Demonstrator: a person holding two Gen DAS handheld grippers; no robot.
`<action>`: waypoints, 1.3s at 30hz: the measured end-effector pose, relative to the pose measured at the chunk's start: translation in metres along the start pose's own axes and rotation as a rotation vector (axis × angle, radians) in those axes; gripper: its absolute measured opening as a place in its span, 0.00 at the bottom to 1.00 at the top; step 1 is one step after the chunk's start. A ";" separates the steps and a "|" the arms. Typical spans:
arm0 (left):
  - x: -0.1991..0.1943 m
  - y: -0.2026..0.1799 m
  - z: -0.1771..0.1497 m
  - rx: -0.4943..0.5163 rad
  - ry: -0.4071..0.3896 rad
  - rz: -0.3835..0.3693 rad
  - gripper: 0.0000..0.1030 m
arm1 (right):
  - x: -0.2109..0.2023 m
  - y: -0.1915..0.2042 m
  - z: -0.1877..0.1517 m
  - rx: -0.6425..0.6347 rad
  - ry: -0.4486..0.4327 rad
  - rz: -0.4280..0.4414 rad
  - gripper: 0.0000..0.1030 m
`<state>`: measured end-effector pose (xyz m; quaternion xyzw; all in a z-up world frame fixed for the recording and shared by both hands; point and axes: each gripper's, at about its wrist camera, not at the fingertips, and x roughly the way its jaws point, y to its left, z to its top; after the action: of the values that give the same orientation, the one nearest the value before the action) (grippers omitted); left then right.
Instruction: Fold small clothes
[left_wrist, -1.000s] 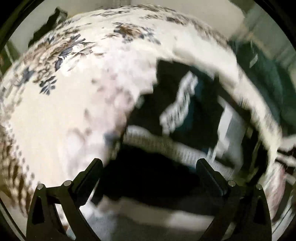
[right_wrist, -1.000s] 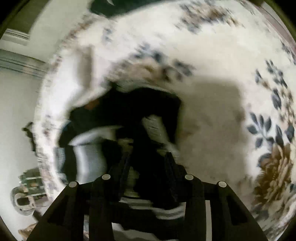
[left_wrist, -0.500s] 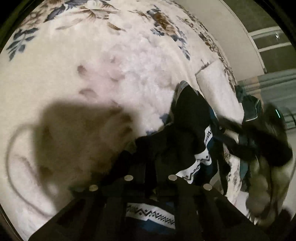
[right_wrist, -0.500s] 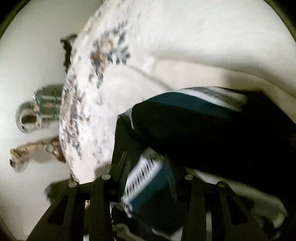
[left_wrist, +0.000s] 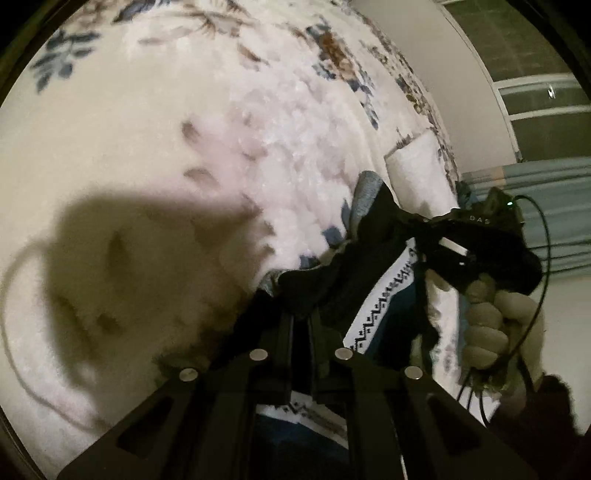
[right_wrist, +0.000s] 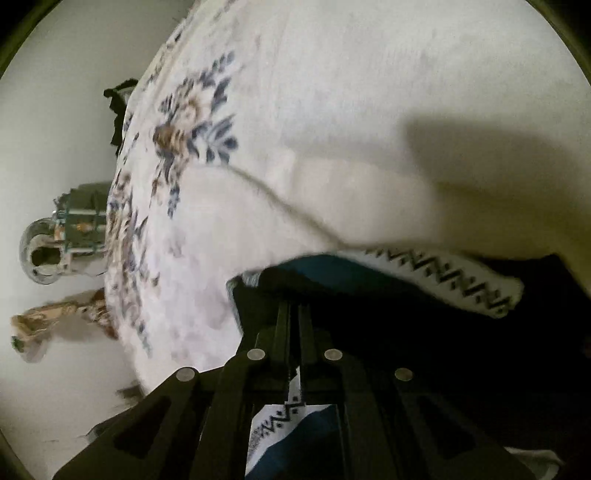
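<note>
Two tongs grip one dark garment (left_wrist: 332, 280) over a white floral blanket (left_wrist: 155, 155). The left tongs (left_wrist: 301, 321) are clenched on a bunched black edge of the garment, whose white zigzag-patterned band (left_wrist: 384, 295) runs up to the right beside a teal panel. Farther right in that view, the right tongs (left_wrist: 432, 240), held by a gloved hand (left_wrist: 495, 325), pinch the garment's far end. In the right wrist view, the tongs are closed on the dark fabric, with the patterned band stretched to the right and the blanket's blue-brown flower print (right_wrist: 192, 122) at far left.
</note>
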<state>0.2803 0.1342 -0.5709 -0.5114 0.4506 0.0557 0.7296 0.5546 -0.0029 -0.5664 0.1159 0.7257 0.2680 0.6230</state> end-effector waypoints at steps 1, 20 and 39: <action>-0.004 0.002 0.002 -0.022 0.015 -0.004 0.07 | -0.007 -0.007 0.001 0.016 0.015 0.017 0.12; 0.011 -0.015 -0.018 0.006 0.020 0.032 0.06 | -0.048 -0.060 -0.049 -0.058 -0.058 -0.097 0.03; -0.037 -0.094 -0.070 0.741 0.019 0.463 0.97 | -0.301 -0.209 -0.301 0.590 -0.312 -0.077 0.62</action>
<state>0.2677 0.0483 -0.4843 -0.1011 0.5497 0.0476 0.8279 0.3575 -0.4006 -0.4006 0.3032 0.6718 0.0017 0.6759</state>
